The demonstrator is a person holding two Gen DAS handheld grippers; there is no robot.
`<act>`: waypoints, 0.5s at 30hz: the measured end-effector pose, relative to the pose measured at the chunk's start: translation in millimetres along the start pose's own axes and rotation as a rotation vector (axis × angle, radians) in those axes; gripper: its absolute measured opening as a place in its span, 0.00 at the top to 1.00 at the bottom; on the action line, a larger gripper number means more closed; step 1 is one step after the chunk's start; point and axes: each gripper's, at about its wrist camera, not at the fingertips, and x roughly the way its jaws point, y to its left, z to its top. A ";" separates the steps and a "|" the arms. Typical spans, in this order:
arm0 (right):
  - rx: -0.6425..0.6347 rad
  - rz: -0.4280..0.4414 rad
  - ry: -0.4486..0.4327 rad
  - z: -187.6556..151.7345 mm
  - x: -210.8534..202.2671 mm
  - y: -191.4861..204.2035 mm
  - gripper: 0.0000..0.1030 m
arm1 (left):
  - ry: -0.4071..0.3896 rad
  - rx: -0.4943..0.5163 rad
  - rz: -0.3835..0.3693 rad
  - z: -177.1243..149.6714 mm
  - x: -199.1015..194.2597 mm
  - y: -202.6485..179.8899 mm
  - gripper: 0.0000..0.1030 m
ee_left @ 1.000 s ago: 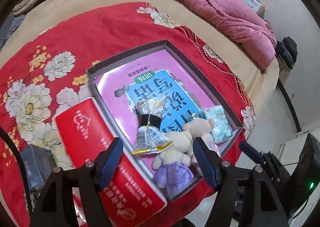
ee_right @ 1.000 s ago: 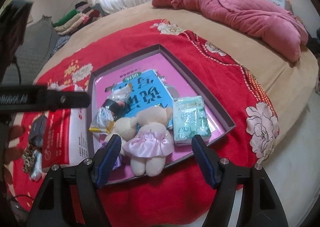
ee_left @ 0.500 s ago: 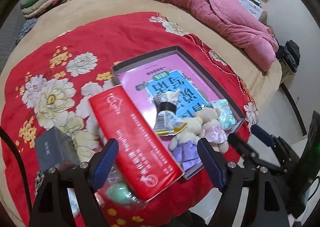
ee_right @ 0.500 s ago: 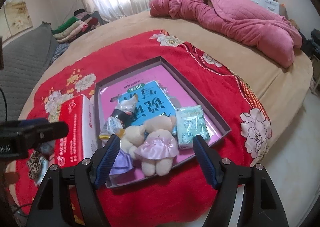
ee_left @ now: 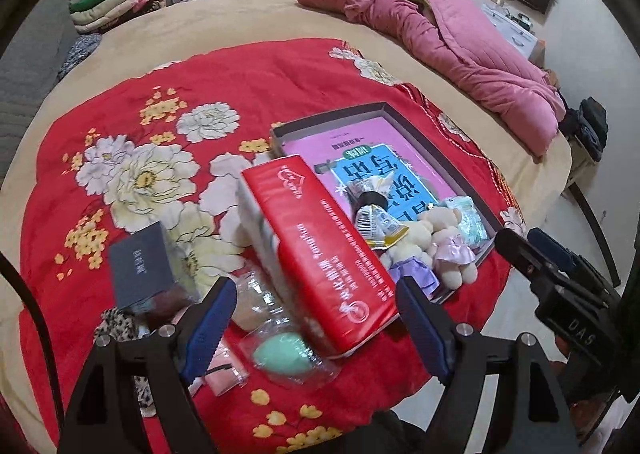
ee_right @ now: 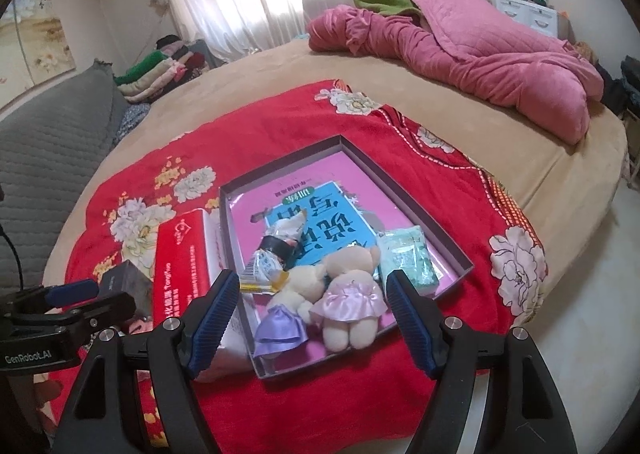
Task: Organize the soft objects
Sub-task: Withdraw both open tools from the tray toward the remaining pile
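While two plush bears (ee_right: 340, 294), a snack packet (ee_right: 266, 272) and a green pouch (ee_right: 408, 260) already lie in the shallow box (ee_right: 400, 190) at frame centre, a green sponge egg (ee_left: 282, 356), a pink cloth (ee_left: 224, 372) and a leopard-print piece (ee_left: 120, 328) remain on the red blanket (ee_left: 240, 86), lower left. Left gripper (ee_left: 314, 328) and right gripper (ee_right: 310, 320): fingers wide, empty. Roughly half appears sorted.

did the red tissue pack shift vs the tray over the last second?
No. The red tissue pack lies along the tray wall nearest it, as before. Only the camera pulled back, bringing the grey box and green sponge into view.
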 end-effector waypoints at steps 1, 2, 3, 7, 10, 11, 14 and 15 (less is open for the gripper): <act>-0.004 0.002 -0.005 0.4 -2.7 2.1 0.25 | -0.005 -0.003 -0.002 -1.2 -2.5 2.0 0.21; -0.006 0.001 -0.011 0.8 -5.0 3.8 0.25 | -0.008 -0.008 -0.002 -2.3 -5.1 4.2 0.21; -0.007 -0.001 -0.018 1.1 -7.5 5.3 0.25 | -0.012 -0.012 -0.001 -3.7 -7.9 6.0 0.21; -0.019 0.001 -0.037 2.5 -16.2 12.9 0.25 | -0.030 -0.020 0.002 -10.3 -19.3 13.9 0.20; -0.033 0.006 -0.046 2.2 -20.8 21.7 0.24 | -0.038 -0.030 0.003 -15.9 -26.5 20.8 0.20; -0.037 0.009 -0.047 2.1 -22.1 24.7 0.24 | -0.039 -0.033 0.005 -17.9 -28.8 23.2 0.20; -0.052 0.020 -0.050 1.8 -25.7 35.0 0.24 | -0.048 -0.042 0.010 -23.7 -36.3 30.5 0.20; -0.060 0.023 -0.054 1.8 -27.5 39.7 0.24 | -0.054 -0.046 0.012 -25.5 -39.1 33.5 0.20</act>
